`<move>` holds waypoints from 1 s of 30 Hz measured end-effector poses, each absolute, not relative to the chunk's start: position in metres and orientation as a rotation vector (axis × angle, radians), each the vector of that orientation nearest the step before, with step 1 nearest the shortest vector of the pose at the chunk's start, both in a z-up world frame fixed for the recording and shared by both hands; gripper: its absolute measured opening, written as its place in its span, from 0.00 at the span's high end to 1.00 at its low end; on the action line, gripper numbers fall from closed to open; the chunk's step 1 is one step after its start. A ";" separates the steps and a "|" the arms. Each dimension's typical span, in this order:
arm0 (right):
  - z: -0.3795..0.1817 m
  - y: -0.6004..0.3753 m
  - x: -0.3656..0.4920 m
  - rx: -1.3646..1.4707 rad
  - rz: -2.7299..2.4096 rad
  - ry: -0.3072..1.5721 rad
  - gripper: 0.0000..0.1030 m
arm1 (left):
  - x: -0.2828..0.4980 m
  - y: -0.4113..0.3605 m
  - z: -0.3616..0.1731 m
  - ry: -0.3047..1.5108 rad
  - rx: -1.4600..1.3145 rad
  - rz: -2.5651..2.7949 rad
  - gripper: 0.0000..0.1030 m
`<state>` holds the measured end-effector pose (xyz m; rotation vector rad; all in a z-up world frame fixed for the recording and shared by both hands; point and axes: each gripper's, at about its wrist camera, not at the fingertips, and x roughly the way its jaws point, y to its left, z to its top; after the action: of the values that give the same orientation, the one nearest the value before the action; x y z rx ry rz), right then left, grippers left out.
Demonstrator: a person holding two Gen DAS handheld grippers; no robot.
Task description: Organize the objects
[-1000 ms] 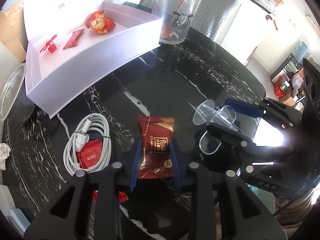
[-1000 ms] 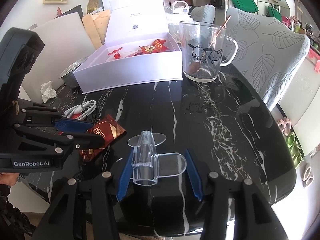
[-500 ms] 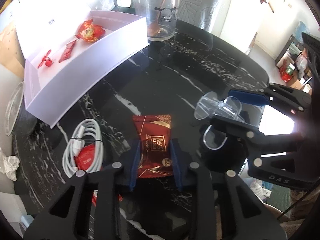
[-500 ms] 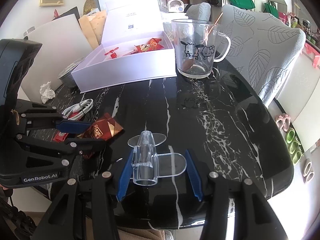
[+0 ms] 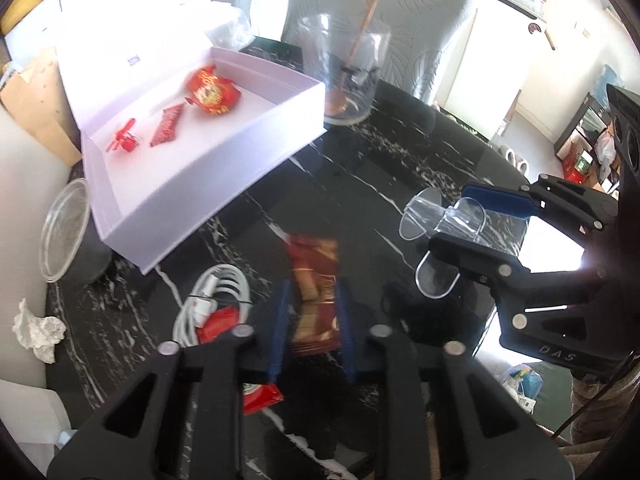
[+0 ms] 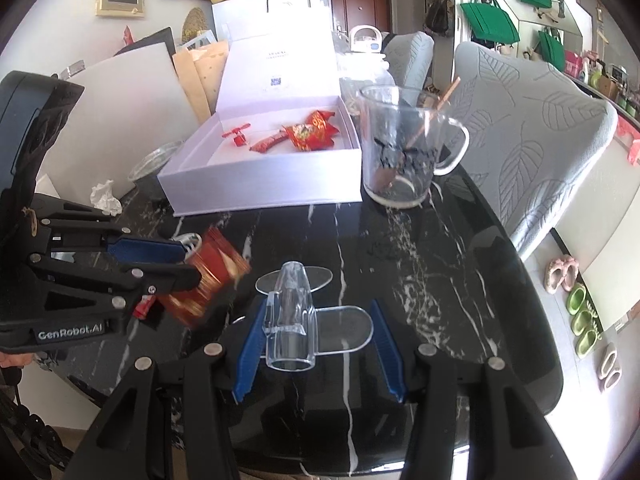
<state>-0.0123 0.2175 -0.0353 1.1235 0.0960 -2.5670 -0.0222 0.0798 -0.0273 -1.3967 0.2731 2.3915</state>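
You are working at a black table (image 6: 460, 280) with white veins like marble — it is shiny and round at the edge. Grey chairs (image 6: 532, 152) with a leaf pattern stand behind it, and green bags (image 6: 486, 20) hang on the far wall. Your left gripper (image 5: 312, 320) has just been closing, and its blue pads now pinch a dark red candy packet (image 5: 314, 292) by its two long sides. The packet is flat and crinkly, it looks blurry, and its long side points away from you toward the white box (image 5: 200, 152). It looks held up off the table. Your right gripper (image 6: 318, 340) is clamped on a clear plastic toy plane (image 6: 294, 312). The plane's round body points straight ahead, away from you, and its flat wings reach out to the pads on each side. The white box is open, with its lid (image 6: 280, 68) standing up, and three red things lie inside it. A glass mug (image 6: 404, 148) with a stick in it stands just beside the box. A white cable (image 5: 212, 304) lies coiled on the table near your left gripper.
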 end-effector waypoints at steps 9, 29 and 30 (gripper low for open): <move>-0.032 0.201 -0.019 1.099 -2.538 0.103 0.49 | -0.026 0.064 -0.030 0.188 -1.410 2.382 0.82; -0.062 0.232 0.001 1.205 -2.539 0.043 0.49 | -0.022 0.085 -0.069 0.325 -1.343 2.303 0.44; -0.063 0.232 0.001 1.207 -2.536 0.040 0.49 | -0.021 0.086 -0.071 0.339 -1.330 2.302 0.44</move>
<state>0.0010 0.2324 -0.0632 1.2066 0.0401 -2.5356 -0.0213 0.0862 -0.0706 -1.3296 0.3386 2.3024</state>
